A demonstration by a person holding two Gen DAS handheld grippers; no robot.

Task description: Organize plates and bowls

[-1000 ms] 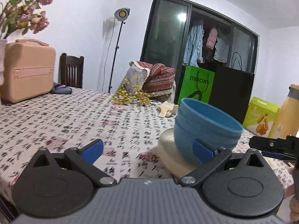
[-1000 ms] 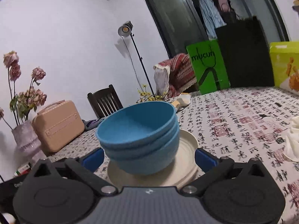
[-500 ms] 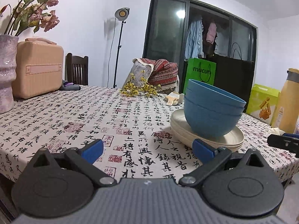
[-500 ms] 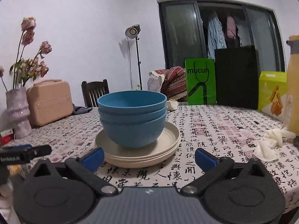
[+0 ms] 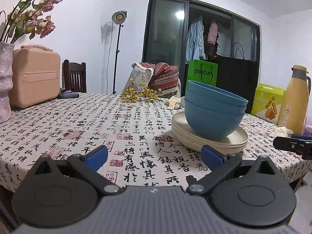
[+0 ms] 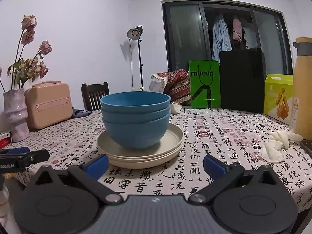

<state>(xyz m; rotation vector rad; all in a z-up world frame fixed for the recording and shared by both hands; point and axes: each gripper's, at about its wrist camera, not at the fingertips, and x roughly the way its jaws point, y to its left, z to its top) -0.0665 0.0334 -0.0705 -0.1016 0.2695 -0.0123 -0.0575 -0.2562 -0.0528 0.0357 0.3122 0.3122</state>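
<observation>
bowls: three blue bowls nested one inside another, rims level, matte and unchipped as far as can be seen; the nest sits upright on the plates, a little toward their far left side
plates: three cream plates stacked flush, shallow rims lined up, carrying the bowls
place: the whole stack stands on the table close to its near edge, roughly midway along it, on a cloth printed with black characters and red seals
progress: judged from how things lie, the sorting looks finished; like is stacked with like, and no loose plate or bowl shows anywhere else on the table; at most a nudge to centre the bowls is left
left gripper: spread wide with nothing between the blue pads, held off the near edge just left of the stack, touching none of it
right gripper: also wide apart and empty, facing the stack square on from beyond the near edge, clear of the plates
further out: white crumpled cloth near the right edge; yellow flask and green box toward the far right corner; peach case and vase at the left edge; yellow flower sprigs at the far edge
</observation>
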